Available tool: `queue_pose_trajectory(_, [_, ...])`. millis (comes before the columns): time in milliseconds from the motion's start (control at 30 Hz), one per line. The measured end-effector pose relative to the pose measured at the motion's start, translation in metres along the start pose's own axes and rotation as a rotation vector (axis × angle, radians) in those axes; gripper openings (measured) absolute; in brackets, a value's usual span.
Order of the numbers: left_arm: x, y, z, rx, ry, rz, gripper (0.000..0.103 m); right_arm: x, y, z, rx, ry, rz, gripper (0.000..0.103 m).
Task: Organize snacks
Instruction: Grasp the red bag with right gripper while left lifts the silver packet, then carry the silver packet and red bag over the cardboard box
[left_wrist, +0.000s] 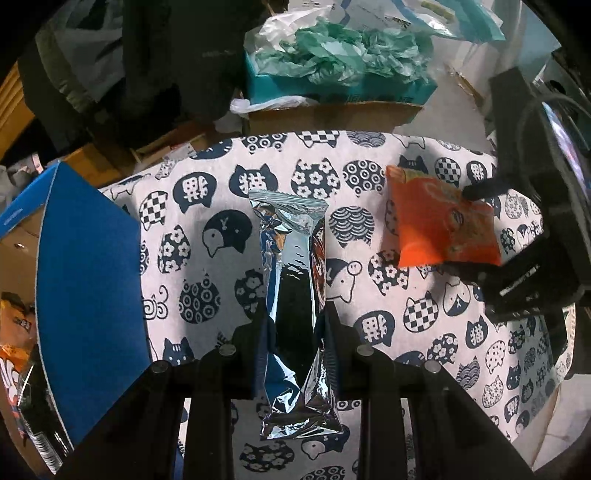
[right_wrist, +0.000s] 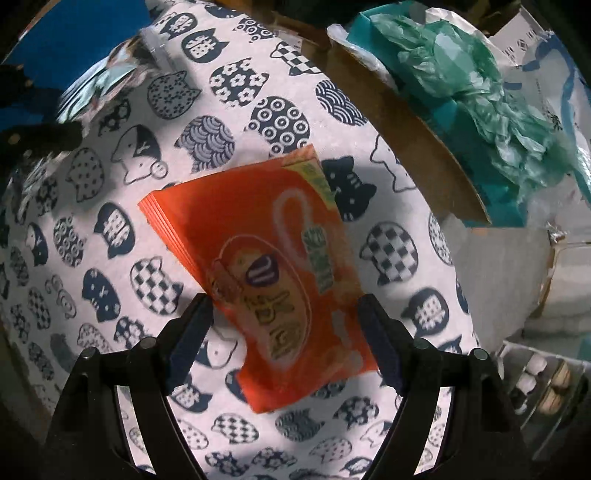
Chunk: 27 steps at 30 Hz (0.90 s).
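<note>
My left gripper (left_wrist: 295, 325) has its jaws clamped on a long silver foil snack packet (left_wrist: 290, 291), held above the cat-print cloth (left_wrist: 207, 184) on the tabletop beside the blue box (left_wrist: 88, 295). My right gripper (right_wrist: 284, 325) points down with jaws wide apart around the orange snack pouch (right_wrist: 266, 266); I cannot tell whether the pads touch it.

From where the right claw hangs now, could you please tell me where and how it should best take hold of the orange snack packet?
Grip the orange snack packet across its narrow width, near the lower half, coming straight down from above. It lies flat on the cat-print cloth, and its long edges already sit between the open right claw fingers, so closing there should pinch both sides.
</note>
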<state>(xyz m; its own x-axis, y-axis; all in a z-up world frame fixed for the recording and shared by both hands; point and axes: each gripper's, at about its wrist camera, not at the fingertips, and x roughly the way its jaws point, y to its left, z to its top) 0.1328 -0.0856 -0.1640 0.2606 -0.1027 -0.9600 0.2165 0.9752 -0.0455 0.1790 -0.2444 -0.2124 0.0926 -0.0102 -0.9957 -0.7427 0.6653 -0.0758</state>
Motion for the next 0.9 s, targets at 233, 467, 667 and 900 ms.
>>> queue_pose_trajectory(233, [-0.006, 0.000, -0.006, 0.008, -0.011, -0.008, 0.027, 0.025, -0.015, 0.012, 0.053, 0.031, -0.045, 0.081])
queue_pose_trajectory(467, [-0.013, 0.004, -0.016, 0.014, -0.010, -0.007, 0.027, 0.022, -0.024, -0.004, 0.155, -0.011, 0.017, 0.067])
queue_pose_trajectory(667, [-0.023, 0.003, -0.024, 0.037, -0.038, 0.013, 0.027, 0.014, -0.018, -0.022, 0.217, -0.034, 0.034, 0.049])
queue_pose_trajectory(900, [-0.035, 0.003, -0.034, 0.055, -0.069, 0.030, 0.027, -0.007, -0.001, -0.044, 0.287, -0.062, 0.016, 0.036])
